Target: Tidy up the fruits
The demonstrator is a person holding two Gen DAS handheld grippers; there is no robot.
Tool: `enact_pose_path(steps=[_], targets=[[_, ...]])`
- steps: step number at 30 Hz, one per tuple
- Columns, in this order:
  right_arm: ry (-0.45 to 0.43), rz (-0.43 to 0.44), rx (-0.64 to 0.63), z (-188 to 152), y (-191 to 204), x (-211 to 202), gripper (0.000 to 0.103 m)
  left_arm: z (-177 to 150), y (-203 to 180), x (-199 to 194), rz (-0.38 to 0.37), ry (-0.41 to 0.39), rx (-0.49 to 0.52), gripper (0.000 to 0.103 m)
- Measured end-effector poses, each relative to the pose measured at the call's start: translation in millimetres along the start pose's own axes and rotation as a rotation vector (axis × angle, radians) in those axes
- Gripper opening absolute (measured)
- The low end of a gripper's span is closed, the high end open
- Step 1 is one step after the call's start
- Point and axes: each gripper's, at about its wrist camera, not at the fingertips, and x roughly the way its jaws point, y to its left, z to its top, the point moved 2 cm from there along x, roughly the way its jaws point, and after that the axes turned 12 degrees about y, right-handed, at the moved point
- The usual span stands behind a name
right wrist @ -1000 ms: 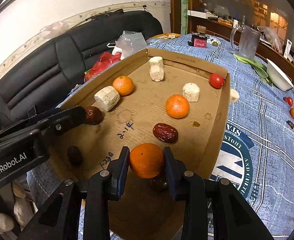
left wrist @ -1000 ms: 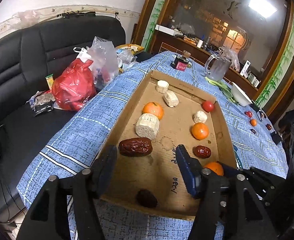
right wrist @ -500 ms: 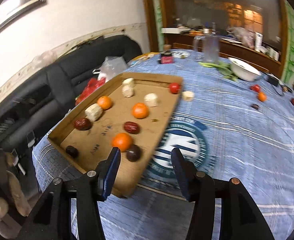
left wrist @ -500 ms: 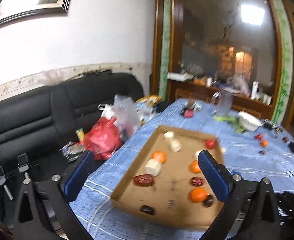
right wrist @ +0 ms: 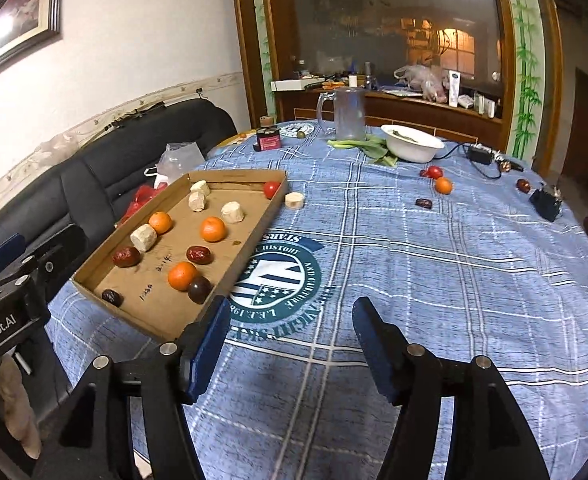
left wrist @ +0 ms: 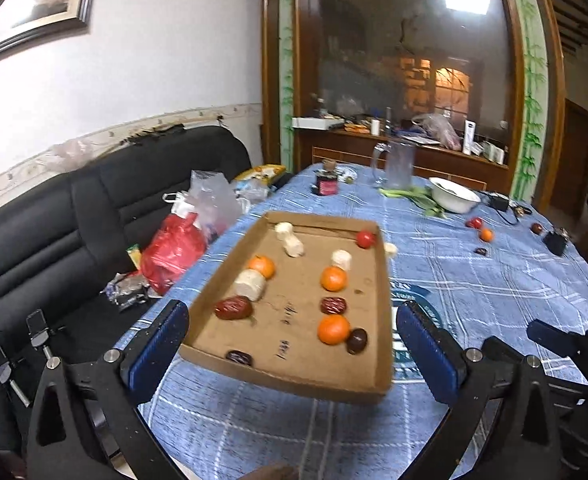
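Observation:
A cardboard tray (left wrist: 382,320) (right wrist: 254,236) lies on the blue tablecloth. It holds three oranges (left wrist: 333,329) (right wrist: 182,276), red dates (left wrist: 233,307) (right wrist: 198,255), white chunks (left wrist: 250,285) (right wrist: 143,239), a red tomato (left wrist: 365,239) (right wrist: 271,189) and dark fruits. One orange sits next to a dark round fruit (right wrist: 199,289). My left gripper (left wrist: 292,354) is open and empty, raised in front of the tray's near edge. My right gripper (right wrist: 292,348) is open and empty, above the cloth right of the tray.
Loose fruits (right wrist: 443,185) and a white chunk (right wrist: 294,200) lie on the cloth. A white bowl (right wrist: 412,143), a glass pitcher (right wrist: 348,114), greens and a red jar (right wrist: 268,139) stand at the far side. A black sofa with bags (left wrist: 172,250) is left.
My right gripper let go of the orange, which now lies in the tray. Both grippers opened wide and pulled back and up from the tray.

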Motion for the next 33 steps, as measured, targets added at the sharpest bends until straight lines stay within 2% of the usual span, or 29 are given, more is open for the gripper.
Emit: enact_pose_path(steps=[5,16,33], targets=[[-0.022,-0.016,-0.010,-2.6,-1.0,-5.5,0.075,-3.6,-7.8,4.3,-0.015,0.020,0.012,0.103],[0.033,-0.001,0.030,-1.6,-4.8,15.2,0.075,-9.0,-3.9,24.9,-0.022,0.088,0.005,0.103],[0.050,-0.019,0.013,-4.5,-3.0,20.7,0.076,-13.5,-4.8,33.9,-0.036,0.126,0.008,0.103]])
